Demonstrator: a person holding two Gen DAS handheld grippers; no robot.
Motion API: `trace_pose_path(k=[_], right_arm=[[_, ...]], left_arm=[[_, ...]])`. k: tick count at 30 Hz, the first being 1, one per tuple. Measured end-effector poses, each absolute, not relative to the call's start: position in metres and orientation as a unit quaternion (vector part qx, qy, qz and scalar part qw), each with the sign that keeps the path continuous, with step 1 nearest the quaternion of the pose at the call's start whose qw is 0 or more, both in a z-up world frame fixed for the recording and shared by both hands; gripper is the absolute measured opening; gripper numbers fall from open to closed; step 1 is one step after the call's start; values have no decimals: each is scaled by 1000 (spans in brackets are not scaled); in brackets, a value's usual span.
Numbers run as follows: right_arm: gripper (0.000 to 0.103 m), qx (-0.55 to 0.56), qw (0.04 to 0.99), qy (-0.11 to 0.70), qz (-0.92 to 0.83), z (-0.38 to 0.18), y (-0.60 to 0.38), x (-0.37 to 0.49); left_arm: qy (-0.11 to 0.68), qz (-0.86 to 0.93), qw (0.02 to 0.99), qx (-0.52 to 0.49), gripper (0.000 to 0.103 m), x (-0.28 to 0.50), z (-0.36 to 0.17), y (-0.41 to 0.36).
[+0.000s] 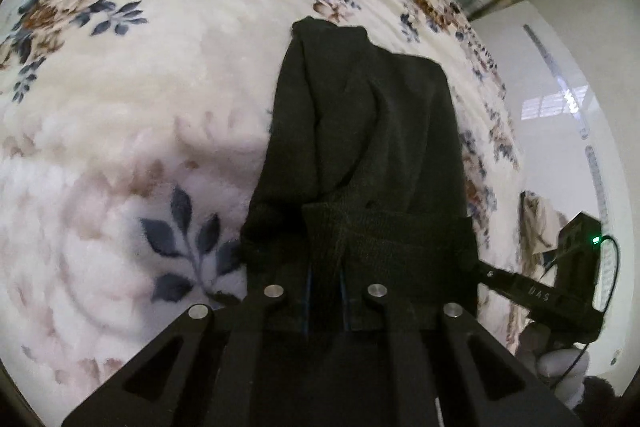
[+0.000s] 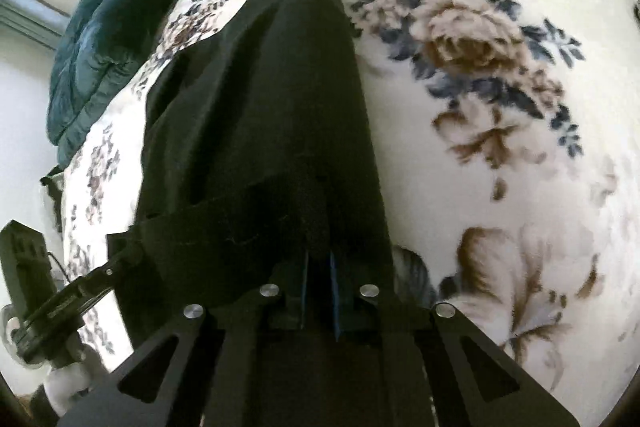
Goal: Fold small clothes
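The small dark knitted garment point(image 1: 360, 131) hung limp over the cream floral fleece blanket point(image 1: 120, 107) — soft, light, apt to sag. The left gripper point(image 1: 325, 279) and right gripper point(image 2: 318, 275) each pinched its thick hem band — the firmest hold.

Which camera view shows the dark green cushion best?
The right wrist view: the dark green cushion lies whole at the bed's edge, beside the window. The left wrist view shows only a dark green strip at its top edge.

Both the left tongs point(image 1: 324, 287) and the right tongs point(image 2: 318, 279) point steeply downward, jaws clamped on dark cloth.
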State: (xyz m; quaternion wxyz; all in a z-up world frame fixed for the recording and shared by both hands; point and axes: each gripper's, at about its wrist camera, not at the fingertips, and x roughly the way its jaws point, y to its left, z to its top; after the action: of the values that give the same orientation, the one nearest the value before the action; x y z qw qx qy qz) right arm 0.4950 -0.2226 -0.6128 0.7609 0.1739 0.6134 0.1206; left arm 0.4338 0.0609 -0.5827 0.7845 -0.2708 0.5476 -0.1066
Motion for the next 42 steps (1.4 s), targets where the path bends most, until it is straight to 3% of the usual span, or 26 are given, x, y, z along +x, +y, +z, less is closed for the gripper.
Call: trace_pose_path(k=[5,9,17,25,36,39,41,42], right_arm=[[13,181,746,622,158,-622,-232,493],[7,200,745,614,166,-620,-236,493],[6,244,760,575,182,-563,-249,478],[6,232,788,547,165,-522,-246,549],[6,202,788,568,121,-560,-227,705],[6,188,777,590,112,-581,-219,730],[8,175,765,610,110,-596,-214,738],[9,174,755,622,110,-602,-214,741]], left_arm=[[546,-101,782,-281,6,436,-582,60],[529,-88,800,-270,4,426,-561,58],[497,-88,812,-293,4,438,-516,66],[501,-128,811,-273,4,563,-511,66],[570,-121,784,-215,4,696,-584,67],[595,-126,770,-194,8,702,-601,63],[597,-127,766,-202,27,697,-602,67],[595,-128,763,-217,46,693,-601,72]])
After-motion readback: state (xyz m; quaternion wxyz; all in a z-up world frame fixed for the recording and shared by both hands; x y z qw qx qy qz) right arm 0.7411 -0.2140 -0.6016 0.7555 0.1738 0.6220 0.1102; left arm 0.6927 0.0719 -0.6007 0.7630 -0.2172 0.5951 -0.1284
